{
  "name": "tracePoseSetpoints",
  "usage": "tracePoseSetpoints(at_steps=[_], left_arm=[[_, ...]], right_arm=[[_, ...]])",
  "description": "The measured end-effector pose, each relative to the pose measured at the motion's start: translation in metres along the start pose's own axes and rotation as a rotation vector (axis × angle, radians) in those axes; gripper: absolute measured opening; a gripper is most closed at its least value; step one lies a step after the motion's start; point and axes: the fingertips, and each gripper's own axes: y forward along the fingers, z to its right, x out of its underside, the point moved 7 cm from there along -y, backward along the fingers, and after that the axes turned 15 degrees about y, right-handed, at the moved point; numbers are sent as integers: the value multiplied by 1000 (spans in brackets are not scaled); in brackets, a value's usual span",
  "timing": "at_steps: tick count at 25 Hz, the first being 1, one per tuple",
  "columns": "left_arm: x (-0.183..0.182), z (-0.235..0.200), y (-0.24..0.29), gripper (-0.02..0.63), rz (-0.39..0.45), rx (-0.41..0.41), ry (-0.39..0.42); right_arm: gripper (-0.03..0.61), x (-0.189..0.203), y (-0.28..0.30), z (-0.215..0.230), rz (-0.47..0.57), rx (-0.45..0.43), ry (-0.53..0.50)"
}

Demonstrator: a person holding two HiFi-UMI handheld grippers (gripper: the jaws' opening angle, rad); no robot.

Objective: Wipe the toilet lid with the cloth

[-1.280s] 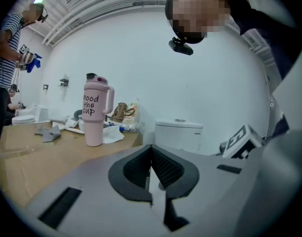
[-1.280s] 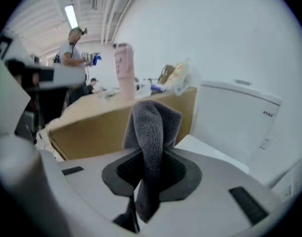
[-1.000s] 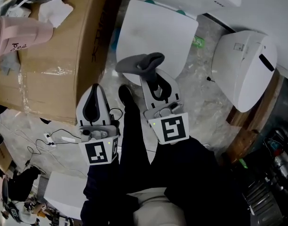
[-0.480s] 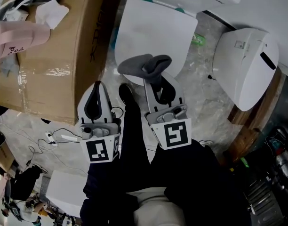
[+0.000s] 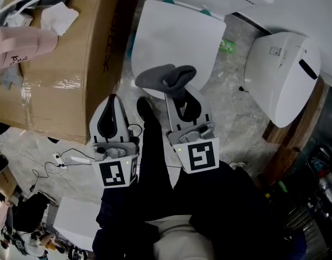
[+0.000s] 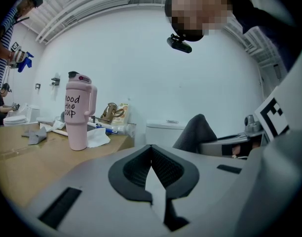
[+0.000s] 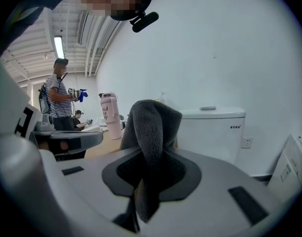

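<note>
In right tool, tight between its jaws, grey cloth; white toilet tank beyond.

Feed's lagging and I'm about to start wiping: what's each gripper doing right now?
left gripper: shut, nothing between its jaws.
right gripper: shut on the grey cloth.

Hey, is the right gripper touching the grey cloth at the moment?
Touching. The right gripper view shows the right gripper with its jaws closed on the cloth, pinching a fold of it.
</note>
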Motion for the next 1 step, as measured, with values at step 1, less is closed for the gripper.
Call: tracePoseSetpoints(at_steps=[1], left_arm=[[0,1,0,15,-1,2,-1]], right_arm=[[72,-1,0,0,1,1,-2]])
